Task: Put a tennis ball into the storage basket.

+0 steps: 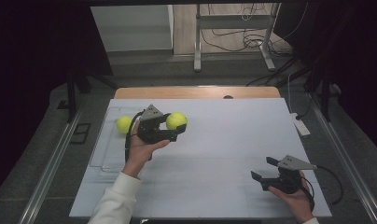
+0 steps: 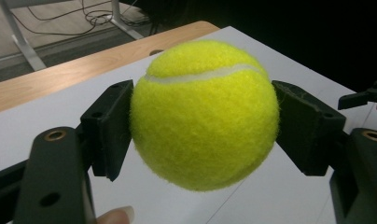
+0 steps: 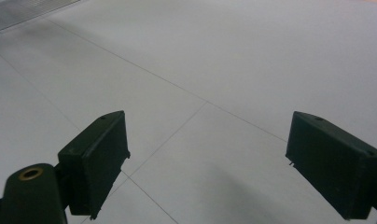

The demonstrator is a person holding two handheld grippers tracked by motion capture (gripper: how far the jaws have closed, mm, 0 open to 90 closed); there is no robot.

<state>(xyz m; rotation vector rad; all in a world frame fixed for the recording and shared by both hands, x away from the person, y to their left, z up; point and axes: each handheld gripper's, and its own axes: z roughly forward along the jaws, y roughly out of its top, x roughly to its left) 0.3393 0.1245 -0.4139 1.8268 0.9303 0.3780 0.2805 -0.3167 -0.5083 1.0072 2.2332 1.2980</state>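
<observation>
While our right gripper point(image 1: 265, 171) rests nearest us on the white table point(image 1: 224, 140), jaws wide apart and empty, our left gripper point(image 1: 176, 125) clamps a yellow tennis ball point(image 1: 176, 121) just above the table. Farther left, a second ball point(image 1: 124, 124) sits in a clear tray point(image 1: 102, 154).

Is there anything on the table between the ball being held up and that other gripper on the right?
No. In the high view, only bare white table lies between the held tennis ball and the right gripper.
</observation>
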